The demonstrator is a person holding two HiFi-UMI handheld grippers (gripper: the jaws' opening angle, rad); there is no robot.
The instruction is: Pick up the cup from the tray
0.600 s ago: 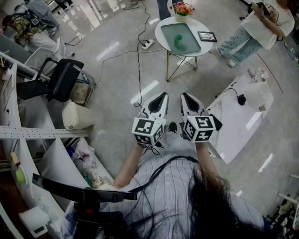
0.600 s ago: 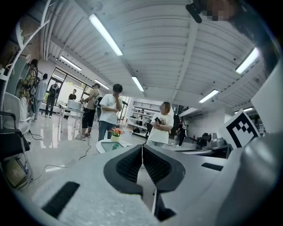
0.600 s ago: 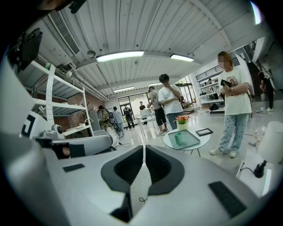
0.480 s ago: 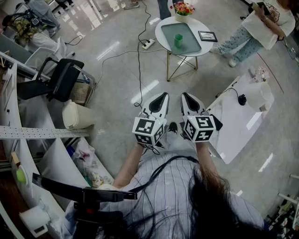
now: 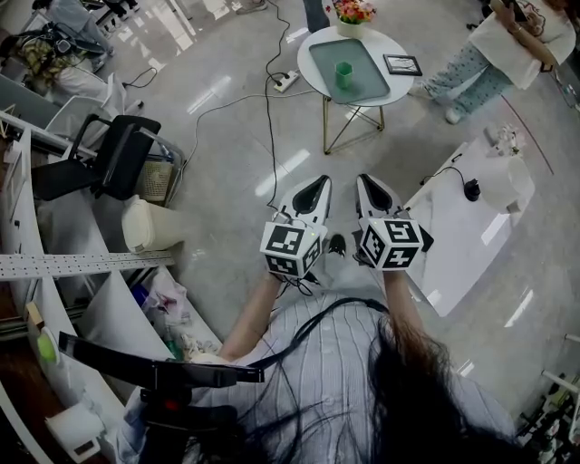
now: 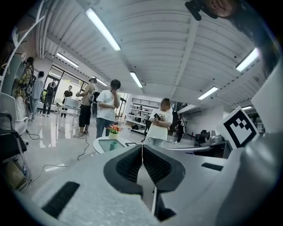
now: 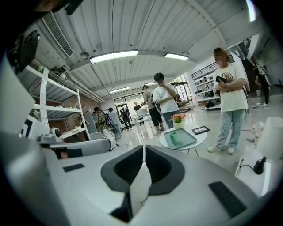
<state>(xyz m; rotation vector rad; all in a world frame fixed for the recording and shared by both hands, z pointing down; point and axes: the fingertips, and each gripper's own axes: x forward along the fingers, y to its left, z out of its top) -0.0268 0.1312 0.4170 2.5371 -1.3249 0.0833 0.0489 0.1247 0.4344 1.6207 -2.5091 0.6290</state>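
Both claws are held out in front of my chest, side by side, tips pointing forward, near each other but apart.

Left claw (image 5: 316,182): jaws fully together, pads meeting along one thin seam, nothing between them.

Right claw (image 5: 366,179): the same, closed tip to tip, empty.

Cup (image 5: 344,74): green, upright, standing on the grey-green tray (image 5: 367,80), toward the tray's left half in the head view. The tray lies flat on the round counter (image 5: 311,71), which has a white top on thin gold-coloured legs. That counter is well apart from both claws, ahead of me across open floor.

Also on the round counter: a flower pot (image 5: 352,13) at the far edge, just beyond the tray, and a small dark picture frame (image 5: 401,66) to the tray's right.

Right gripper view: the cup shows far off, above and right of the closed tips. Left gripper view: the cup is small, left of the jaw seam.

A person (image 5: 512,41) in a white top stands right of the round counter. A power strip (image 5: 287,85) lies on the floor at its left. A black office chair (image 5: 113,159) is on my left, a white counter (image 5: 462,240) on my right.
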